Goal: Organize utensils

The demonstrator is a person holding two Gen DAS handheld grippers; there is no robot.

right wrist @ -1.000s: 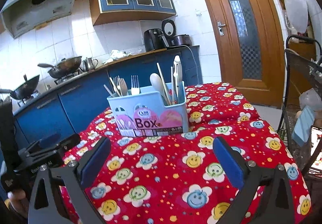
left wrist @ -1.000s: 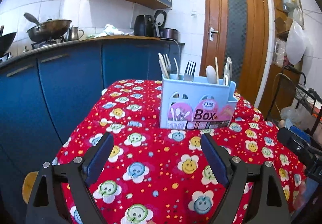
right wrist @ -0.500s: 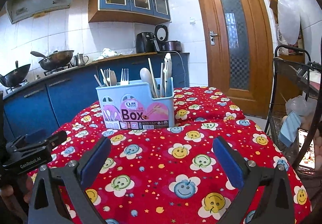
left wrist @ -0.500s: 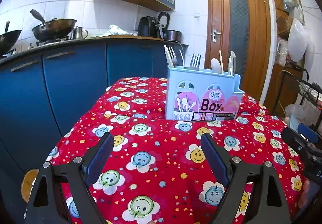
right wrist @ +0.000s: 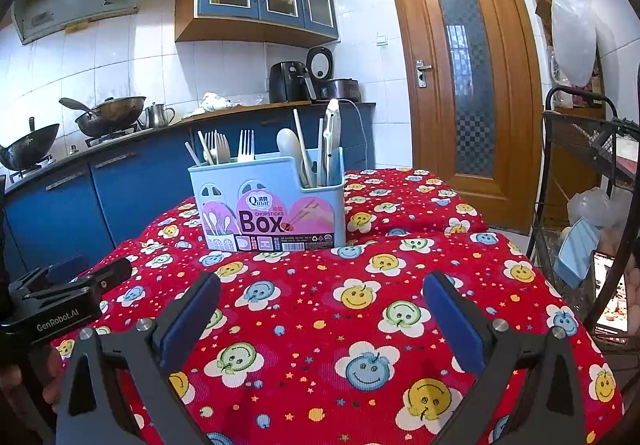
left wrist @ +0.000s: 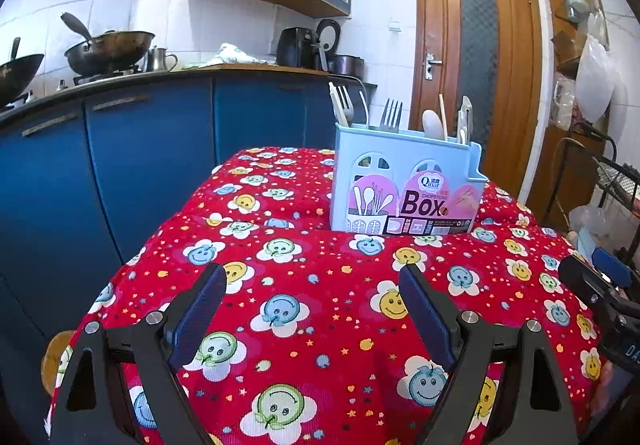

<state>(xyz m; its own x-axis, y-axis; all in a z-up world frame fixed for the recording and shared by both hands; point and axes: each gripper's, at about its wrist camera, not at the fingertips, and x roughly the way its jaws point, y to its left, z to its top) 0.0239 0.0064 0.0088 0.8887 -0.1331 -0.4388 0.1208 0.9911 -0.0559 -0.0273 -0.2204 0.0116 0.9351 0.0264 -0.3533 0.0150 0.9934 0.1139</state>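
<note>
A light-blue utensil box (right wrist: 267,205) labelled "Chopsticks Box" is standing upright on the table (right wrist: 360,325), which is wearing a red cloth printed with smiley-face flowers. Forks (right wrist: 245,146) are sticking up from the box's left part, and a pale spoon (right wrist: 291,144), a chopstick (right wrist: 301,143) and a white-handled utensil (right wrist: 331,125) are leaning in its right compartment — all of them handle or head up above the rim.

The left gripper (left wrist: 312,297) is hovering over the near part of the cloth with its 2 blue-padded fingers (left wrist: 198,309) spread wide and nothing between them. The right gripper (right wrist: 320,309) is sitting likewise, fingers (right wrist: 452,315) spread apart and holding nothing. Both are well apart from the box, which is standing beyond them toward the far side of the table.

In the right wrist view the left gripper's black body is showing at the left edge, marked "GenRobot.AI" — a hand (right wrist: 48,369) is gripping it from below.

Behind the table, blue cabinets (left wrist: 140,149) are running under a counter carrying a wok (left wrist: 108,51), and a wooden door (right wrist: 466,77) is standing shut to the right.
</note>
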